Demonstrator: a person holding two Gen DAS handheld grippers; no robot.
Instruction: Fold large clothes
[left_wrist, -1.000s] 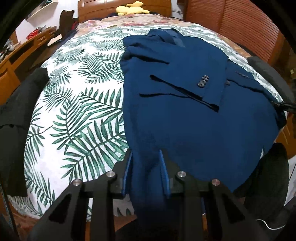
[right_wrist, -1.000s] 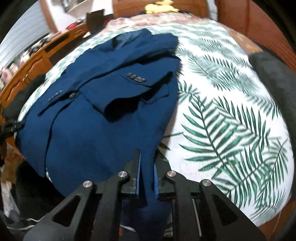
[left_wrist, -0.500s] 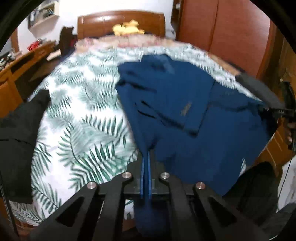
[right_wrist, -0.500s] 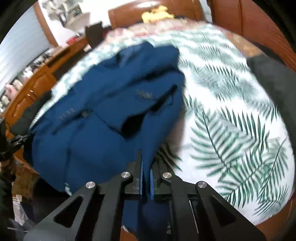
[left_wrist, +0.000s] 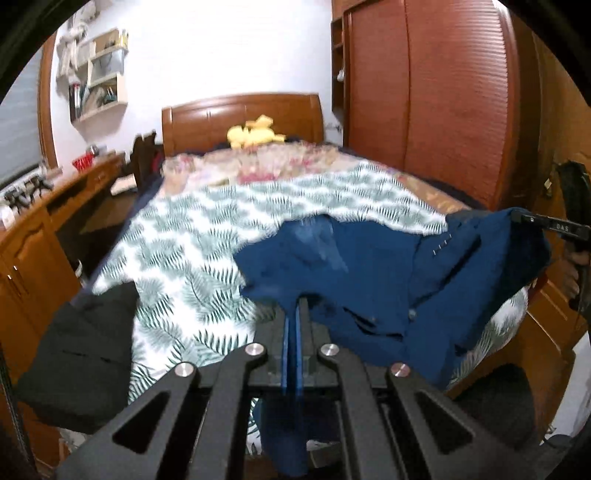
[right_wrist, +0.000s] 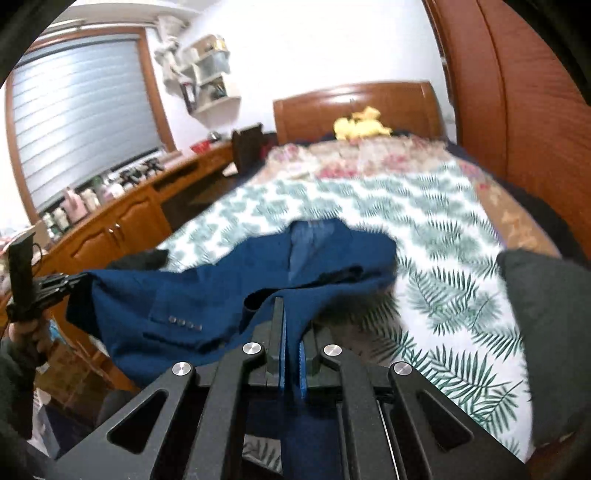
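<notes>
A dark blue suit jacket (left_wrist: 369, 266) lies on the leaf-print bedsheet (left_wrist: 192, 258), its near edge lifted off the bed. My left gripper (left_wrist: 295, 308) is shut on the jacket's hem, and fabric hangs down below the jaws. In the right wrist view the jacket (right_wrist: 207, 295) shows sleeve buttons, and my right gripper (right_wrist: 290, 314) is shut on the other corner of the hem. Each view shows the other gripper out at its edge, the right gripper (left_wrist: 546, 226) and the left gripper (right_wrist: 55, 286), both with blue cloth stretched up to them.
A black garment (left_wrist: 81, 350) lies on the bed's left edge and a dark grey one (right_wrist: 546, 332) on the right edge. A yellow plush toy (left_wrist: 255, 134) sits at the headboard. A wooden desk (left_wrist: 37, 240) stands to the left and a wardrobe (left_wrist: 443, 110) to the right.
The left jaws closed on the hem. Both grippers rose and tilted up, pulling the jacket's near edge off the bed, so the headboard and walls came into view.
</notes>
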